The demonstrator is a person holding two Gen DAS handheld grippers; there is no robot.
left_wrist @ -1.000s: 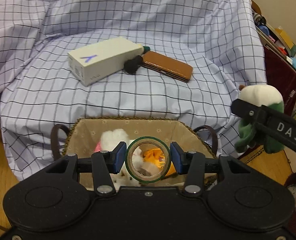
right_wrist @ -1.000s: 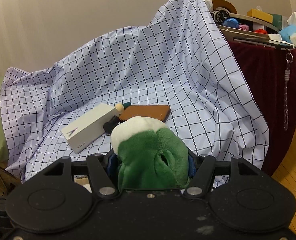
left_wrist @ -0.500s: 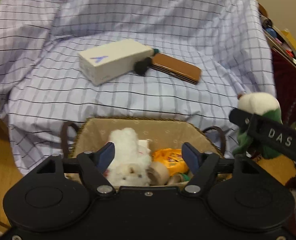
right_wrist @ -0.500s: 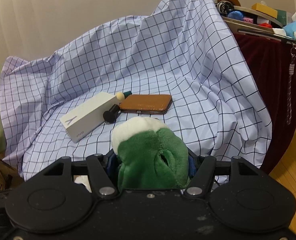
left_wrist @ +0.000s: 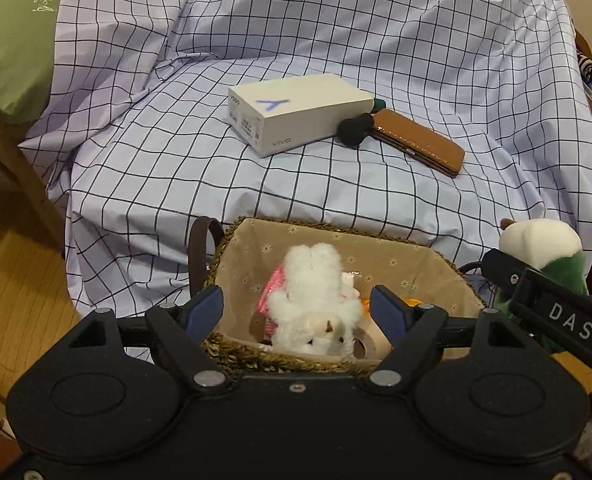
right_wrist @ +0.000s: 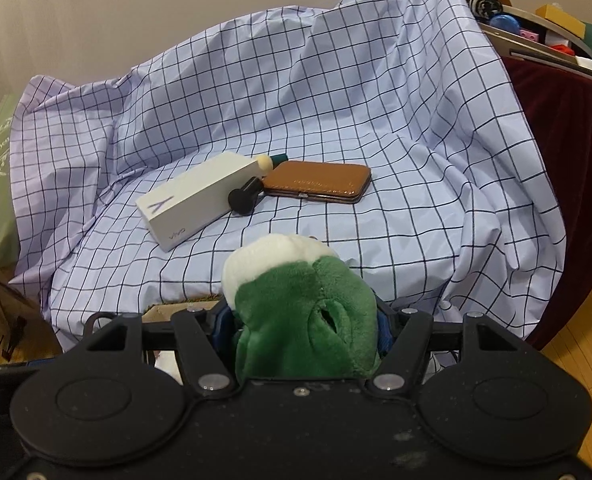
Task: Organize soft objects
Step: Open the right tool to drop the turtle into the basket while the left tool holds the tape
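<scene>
A woven basket (left_wrist: 256, 240) with a beige lining stands in front of a seat under a checked sheet. In it lie a white fluffy plush (left_wrist: 311, 304), something pink, something orange and a tape roll (left_wrist: 369, 344). My left gripper (left_wrist: 297, 308) is open and empty just above the basket's near rim. My right gripper (right_wrist: 301, 320) is shut on a green and white plush (right_wrist: 303, 316), held to the right of the basket; it also shows in the left wrist view (left_wrist: 543, 248). A corner of the basket (right_wrist: 184, 306) shows below it.
On the checked sheet (left_wrist: 335, 40) lie a white box (left_wrist: 296, 118), a black-headed brush (left_wrist: 353, 130) and a brown leather case (left_wrist: 419, 142). A green cushion (left_wrist: 8, 40) is at the left. A dark red cloth (right_wrist: 555, 160) and a cluttered shelf (right_wrist: 535, 28) are at the right. The floor is wood.
My left gripper opened and let go of the green-edged tape roll, which now lies in the basket. The left gripper then drew back and to the right. The right gripper still holds the plush.
</scene>
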